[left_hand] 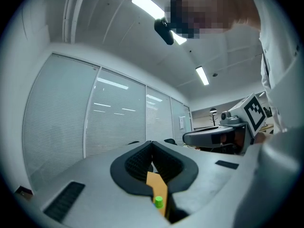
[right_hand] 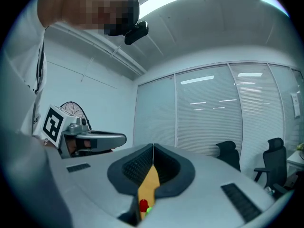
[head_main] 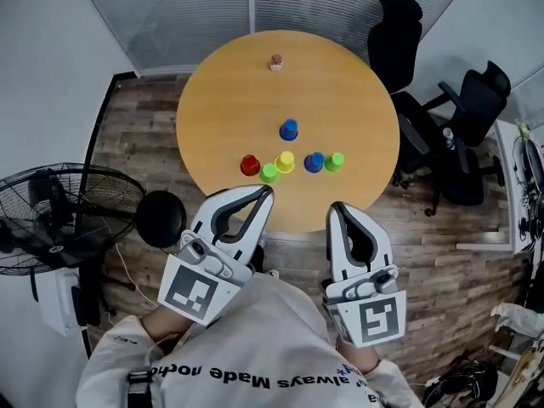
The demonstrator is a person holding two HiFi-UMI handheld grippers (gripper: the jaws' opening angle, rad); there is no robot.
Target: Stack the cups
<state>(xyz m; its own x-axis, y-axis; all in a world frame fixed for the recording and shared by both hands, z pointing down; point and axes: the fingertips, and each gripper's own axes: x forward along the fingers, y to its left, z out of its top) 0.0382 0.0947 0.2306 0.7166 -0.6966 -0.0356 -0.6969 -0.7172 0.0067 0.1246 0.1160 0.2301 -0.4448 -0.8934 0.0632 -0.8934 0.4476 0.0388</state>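
Several small cups stand upside down on the round wooden table [head_main: 357, 100]: a red cup [head_main: 249, 165], a green cup [head_main: 269, 172], a yellow cup [head_main: 285, 161], a blue cup [head_main: 314, 161] and a second green cup [head_main: 334, 161] in a row, with another blue cup [head_main: 289, 129] behind them. My left gripper [head_main: 266, 193] and right gripper [head_main: 335, 209] hover short of the table's near edge, both shut and holding nothing. Through the left gripper [left_hand: 152, 143] slit a green cup [left_hand: 158, 202] shows. Below the right gripper [right_hand: 153, 147] tips a red cup [right_hand: 143, 204] shows.
A small brown object [head_main: 275, 62] sits at the table's far side. A standing fan [head_main: 59, 215] and a black round base [head_main: 161, 218] are on the left floor. Two black office chairs [head_main: 398, 32] [head_main: 474, 109] stand at the right. Glass partitions close the back.
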